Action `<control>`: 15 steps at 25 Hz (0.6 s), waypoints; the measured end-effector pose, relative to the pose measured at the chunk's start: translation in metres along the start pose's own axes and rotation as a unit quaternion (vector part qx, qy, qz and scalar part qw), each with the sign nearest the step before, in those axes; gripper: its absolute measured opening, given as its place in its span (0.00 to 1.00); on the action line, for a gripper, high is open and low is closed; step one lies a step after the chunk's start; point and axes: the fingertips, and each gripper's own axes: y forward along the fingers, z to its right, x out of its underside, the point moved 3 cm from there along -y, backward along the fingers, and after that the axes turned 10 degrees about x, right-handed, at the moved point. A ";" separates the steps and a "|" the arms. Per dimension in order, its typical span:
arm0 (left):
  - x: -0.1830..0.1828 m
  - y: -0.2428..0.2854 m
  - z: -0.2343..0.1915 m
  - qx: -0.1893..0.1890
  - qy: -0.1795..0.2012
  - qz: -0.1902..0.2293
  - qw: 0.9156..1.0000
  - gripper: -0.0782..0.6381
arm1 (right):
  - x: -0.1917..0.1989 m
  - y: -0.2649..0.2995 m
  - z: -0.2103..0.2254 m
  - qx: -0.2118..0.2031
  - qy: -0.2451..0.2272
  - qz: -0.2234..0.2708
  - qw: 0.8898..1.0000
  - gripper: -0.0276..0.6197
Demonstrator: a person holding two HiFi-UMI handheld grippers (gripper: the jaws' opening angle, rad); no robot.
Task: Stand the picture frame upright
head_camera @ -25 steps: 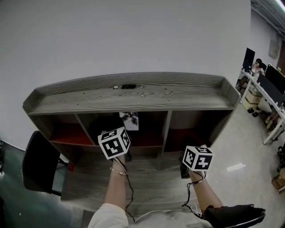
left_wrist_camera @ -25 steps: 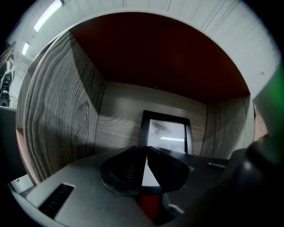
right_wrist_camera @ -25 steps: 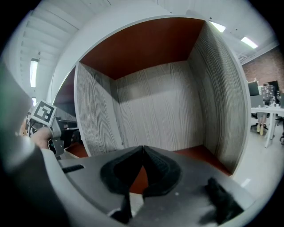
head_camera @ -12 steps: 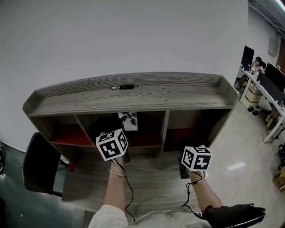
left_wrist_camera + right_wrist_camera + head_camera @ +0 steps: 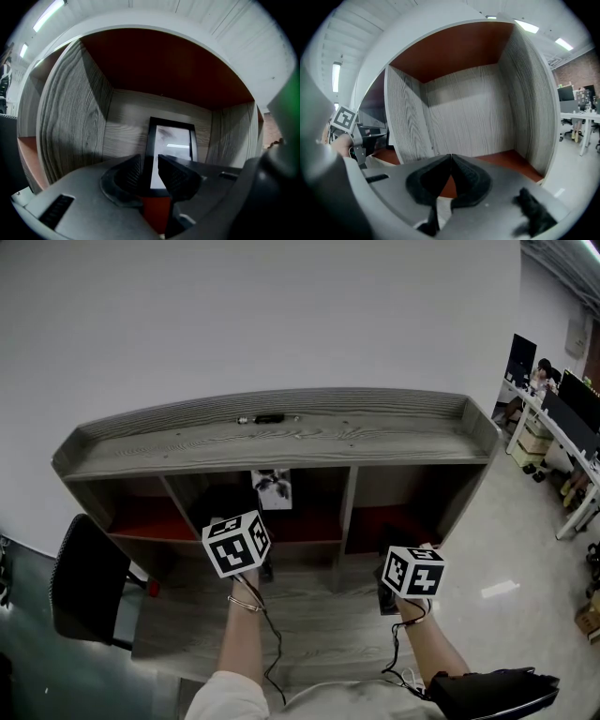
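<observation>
Tongs first: the left gripper [image 5: 150,165] sits low in the middle of its own view, with its jaws apart and opening. The right gripper [image 5: 451,161] has its jaws pressed together on nothing and faces the compartment at the right of the shelf unit [image 5: 281,442].

Just past the left jaws, at the centre of that view, the picture frame [image 5: 171,143] stands upright in the middle compartment. Its black border and pale glass show through the gap. It seems to rest against the back wall [image 5: 126,117], though the jaws hide its foot, so I can't confirm how it is seated.

I judge the standing itself done and the release to be the step in hand. To do it well:

1. I'd let the jaws spread fully before moving.
2. I'd draw the gripper straight back along its own line, with no sideways drift, so neither jaw clips the frame's lower edge.
3. I'd pause once clear and watch for tipping.
4. I'd keep the right gripper near as a spare steadying hand.
</observation>
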 end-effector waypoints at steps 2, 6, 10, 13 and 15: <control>0.001 -0.005 0.000 0.000 0.003 -0.003 1.000 0.26 | 0.002 -0.003 -0.002 -0.001 0.001 -0.001 1.000 0.09; 0.002 -0.017 0.003 0.000 0.008 -0.006 1.000 0.26 | 0.007 -0.010 -0.007 -0.004 0.004 -0.002 1.000 0.09; 0.004 -0.032 0.007 0.000 0.015 -0.009 1.000 0.26 | 0.011 -0.018 -0.013 -0.009 0.006 0.000 1.000 0.09; 0.007 -0.045 0.010 0.000 0.020 -0.011 1.000 0.26 | 0.014 -0.025 -0.018 -0.012 0.008 0.002 1.000 0.09; 0.011 -0.055 0.013 0.002 0.024 -0.012 1.000 0.26 | 0.017 -0.031 -0.021 -0.014 0.010 0.003 1.000 0.09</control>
